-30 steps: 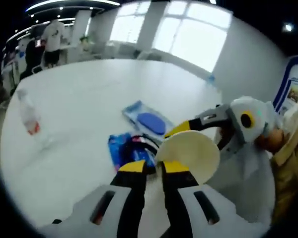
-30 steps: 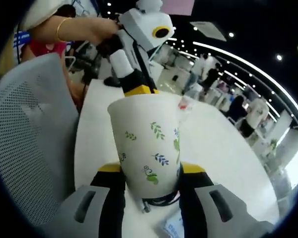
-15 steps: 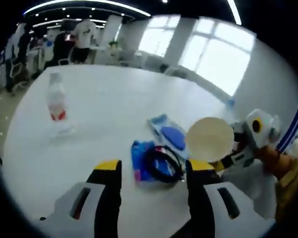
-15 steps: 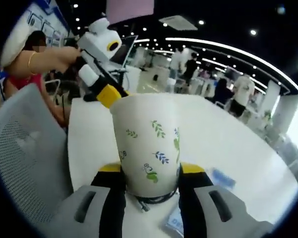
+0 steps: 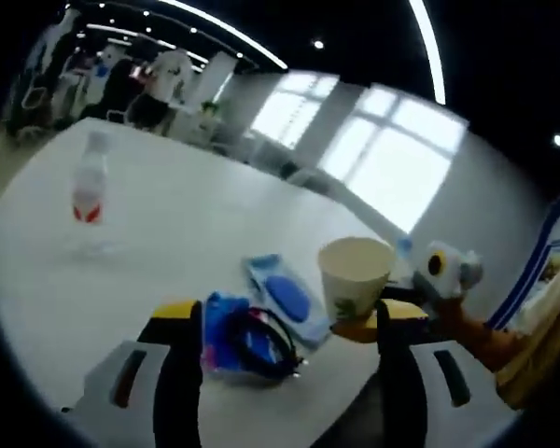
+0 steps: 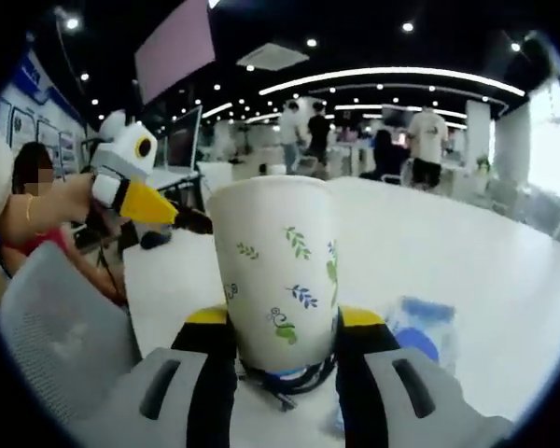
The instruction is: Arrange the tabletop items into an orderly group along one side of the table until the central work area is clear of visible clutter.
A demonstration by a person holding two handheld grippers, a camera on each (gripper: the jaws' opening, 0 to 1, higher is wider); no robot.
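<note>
Here, in the left gripper view, the left gripper point(image 5: 285, 327) hangs above the white bench point(image 5: 168, 215) with its two jaws spread wide and nothing between them. Just beyond the jaws lie a blue packet point(image 5: 226, 334) with a coiled black cable point(image 5: 261, 341) on top of it, and next to it, a little farther, a flat pack with a blue oval lid point(image 5: 282, 297). Far on the left a clear bottle with a red label point(image 5: 89, 191) stands upright, well apart from the others. From the right the right gripper point(image 5: 378, 322) comes in, holding a paper cup point(image 5: 355, 275) upright above the bench. In the right gripper view, the right gripper point(image 6: 283, 327) has its jaws pinching the lower part of the cup point(image 6: 278, 275), one on each side, and the cup stands straight with its mouth up, probably so that it can be set down without tipping. The left gripper point(image 6: 131, 191) shows at the left, raised over the bench point(image 6: 429, 243), with a mesh chair back point(image 6: 61, 327) near the bottom left. I think the cup is being carried toward the side where the group should be, while the cable, packs and bottle are not yet in order.
</note>
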